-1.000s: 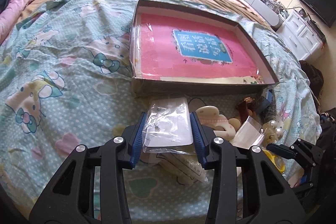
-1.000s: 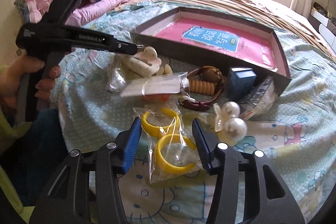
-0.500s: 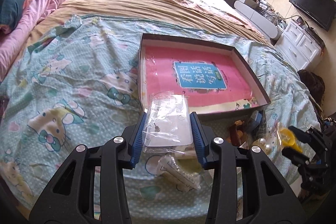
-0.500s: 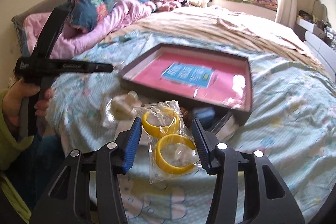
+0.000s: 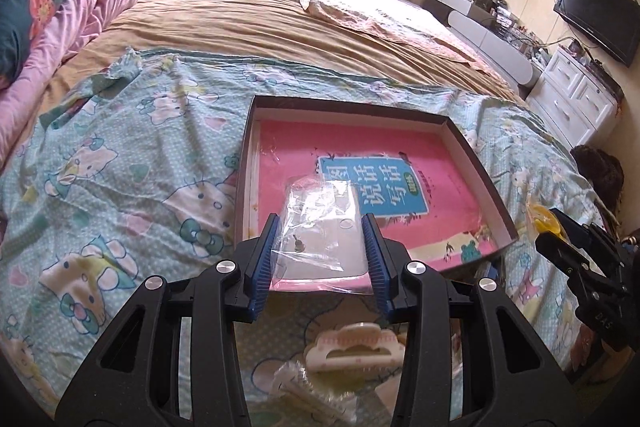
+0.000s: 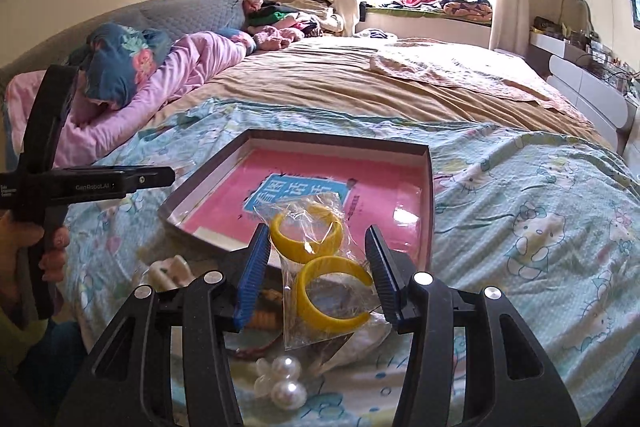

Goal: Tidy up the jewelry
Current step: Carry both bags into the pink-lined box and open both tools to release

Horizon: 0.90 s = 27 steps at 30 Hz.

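Left gripper (image 5: 318, 255): your blue pads clamp a clear packet (image 5: 320, 227) by its two side edges, and it sits raised over the near wall of the shallow box (image 5: 480, 163).
Packet contents: you can make out one small dark piece against a white card; what kind of jewelry it is stays too small to tell.
Right gripper (image 6: 316, 267): your pads pinch a clear bag (image 6: 316, 267) with two yellow bangles (image 6: 332, 287) inside, raised before the box's near corner.
Hidden: the bag's lower edge and the items beneath it are blurred by plastic; only a beaded orange piece (image 6: 266, 311) and a pearl cluster (image 6: 282, 383) read clearly.
Only in the left view: a pale hair claw (image 5: 354, 347) on the bedspread (image 5: 120, 163) below your jaws, and the right gripper's tip at the right edge with yellow just behind it.
Only in the right view: your left hand (image 6: 36, 247) wrapped round the left gripper's handle, that gripper pointing level toward the box.
Box: it lies on the bedspread with a pink book (image 5: 360, 163) flat inside.
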Each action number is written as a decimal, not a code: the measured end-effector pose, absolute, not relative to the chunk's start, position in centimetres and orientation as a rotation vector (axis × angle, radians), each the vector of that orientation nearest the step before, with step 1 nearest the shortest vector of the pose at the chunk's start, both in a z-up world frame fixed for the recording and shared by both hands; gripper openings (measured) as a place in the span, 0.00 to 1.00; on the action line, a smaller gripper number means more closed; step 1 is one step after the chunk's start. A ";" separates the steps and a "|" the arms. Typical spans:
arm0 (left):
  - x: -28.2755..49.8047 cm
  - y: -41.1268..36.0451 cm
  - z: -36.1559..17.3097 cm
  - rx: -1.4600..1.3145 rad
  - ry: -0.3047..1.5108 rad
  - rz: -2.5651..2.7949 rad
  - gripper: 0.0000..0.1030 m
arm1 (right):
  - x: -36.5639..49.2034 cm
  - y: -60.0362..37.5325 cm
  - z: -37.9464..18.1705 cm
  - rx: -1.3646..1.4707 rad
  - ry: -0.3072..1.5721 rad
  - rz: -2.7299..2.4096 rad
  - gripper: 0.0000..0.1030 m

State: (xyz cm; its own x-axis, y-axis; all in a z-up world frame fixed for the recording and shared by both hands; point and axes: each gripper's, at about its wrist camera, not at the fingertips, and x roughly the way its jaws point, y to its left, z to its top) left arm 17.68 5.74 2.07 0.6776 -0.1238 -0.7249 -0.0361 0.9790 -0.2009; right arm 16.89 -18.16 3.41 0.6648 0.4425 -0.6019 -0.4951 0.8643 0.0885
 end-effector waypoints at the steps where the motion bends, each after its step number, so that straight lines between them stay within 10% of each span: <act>1: 18.0 5.6 2.0 -0.211 0.819 -0.042 0.32 | 17.2 -18.2 3.4 -0.082 0.657 0.525 0.46; 27: 22.4 4.3 -3.1 -0.153 0.904 -0.067 0.33 | 25.5 -16.8 -2.3 -0.068 0.828 0.413 0.46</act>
State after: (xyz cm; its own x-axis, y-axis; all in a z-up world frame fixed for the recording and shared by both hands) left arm 22.37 4.25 -3.07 0.6170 -0.1222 -0.7774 -0.0066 0.9870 -0.1604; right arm 25.45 -16.82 -2.32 0.6019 0.3302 -0.7271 -0.3824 0.9185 0.1006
